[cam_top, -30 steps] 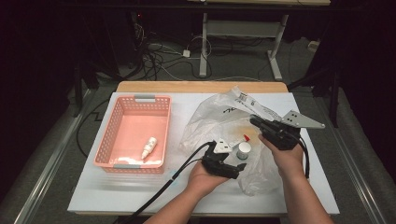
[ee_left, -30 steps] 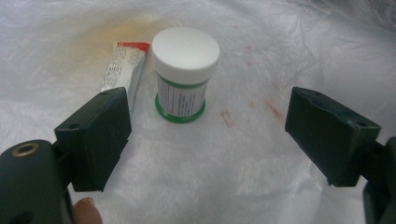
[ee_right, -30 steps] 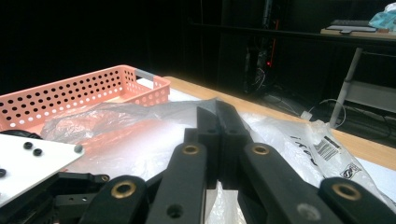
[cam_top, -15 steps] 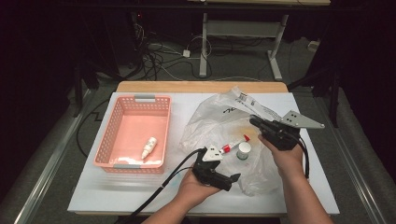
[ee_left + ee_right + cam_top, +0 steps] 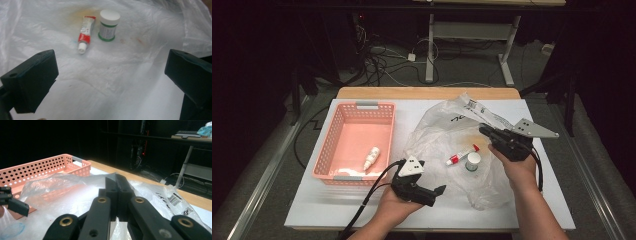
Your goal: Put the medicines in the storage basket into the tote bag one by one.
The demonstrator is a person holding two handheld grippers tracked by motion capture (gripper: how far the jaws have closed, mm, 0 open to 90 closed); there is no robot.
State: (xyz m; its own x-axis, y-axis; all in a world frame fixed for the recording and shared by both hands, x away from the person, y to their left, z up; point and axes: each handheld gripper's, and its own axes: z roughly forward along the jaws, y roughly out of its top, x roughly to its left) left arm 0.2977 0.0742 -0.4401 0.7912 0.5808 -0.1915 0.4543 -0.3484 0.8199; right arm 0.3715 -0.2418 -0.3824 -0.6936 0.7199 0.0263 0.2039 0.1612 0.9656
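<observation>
A crumpled clear plastic bag [image 5: 439, 132] lies on the white table. Inside it lie a red-and-white tube [image 5: 462, 155] and, just to its right, a small white-capped jar [image 5: 472, 161]. My left gripper [image 5: 437, 196] hovers near the bag's front left corner. Its jaws have just been opening and stand wide with nothing between them. In the left gripper view the left gripper [image 5: 110, 75] faces the tube [image 5: 85, 32] and the jar [image 5: 108, 25] farther off. My right gripper [image 5: 484, 131] is shut on the bag's upper film at the right, jaws pressed together [image 5: 116, 180].
A pink perforated basket [image 5: 352, 142] stands to the left of the bag, with a small white bottle [image 5: 371, 158] lying in it. The basket wall [image 5: 37, 167] also shows in the right gripper view. Cables and table legs fill the dark floor beyond the far edge.
My left gripper has drawn back from beside the jar toward the front left, and the tube, unseen before, now lies uncovered. The right gripper has kept still.
</observation>
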